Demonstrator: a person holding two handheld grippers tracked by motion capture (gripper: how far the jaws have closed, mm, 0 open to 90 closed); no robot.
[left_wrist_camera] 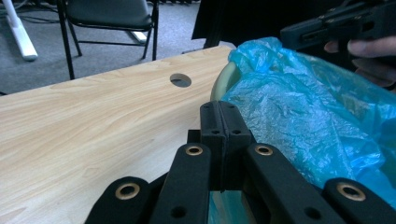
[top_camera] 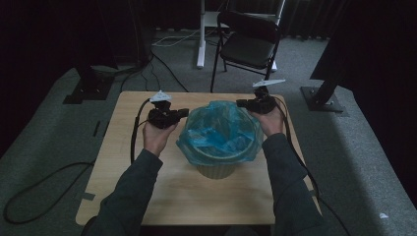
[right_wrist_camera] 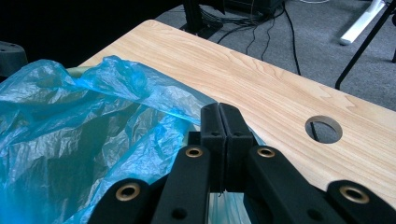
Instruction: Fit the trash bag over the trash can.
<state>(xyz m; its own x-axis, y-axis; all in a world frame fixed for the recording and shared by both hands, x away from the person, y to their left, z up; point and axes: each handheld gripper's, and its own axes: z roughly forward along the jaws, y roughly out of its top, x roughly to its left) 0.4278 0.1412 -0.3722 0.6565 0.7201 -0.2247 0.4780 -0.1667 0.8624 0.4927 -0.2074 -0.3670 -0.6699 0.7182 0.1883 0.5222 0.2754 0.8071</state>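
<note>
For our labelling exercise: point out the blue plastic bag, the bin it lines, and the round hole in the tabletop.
blue plastic bag [top_camera: 219, 129], high view, on the crumpled film inside the mouth.
bin [top_camera: 216, 170], high view, on the pale outer wall below the bag.
round hole [right_wrist_camera: 323, 129], right gripper view, on the opening in the tabletop.

We scan for lettering and find nothing we can read: no label, brand, number or sign on the blue bag [top_camera: 220, 132], the bin [top_camera: 216, 169] under it, the wooden table [top_camera: 187, 191] or the black grippers (any marking there is too dark and small to make out).
</note>
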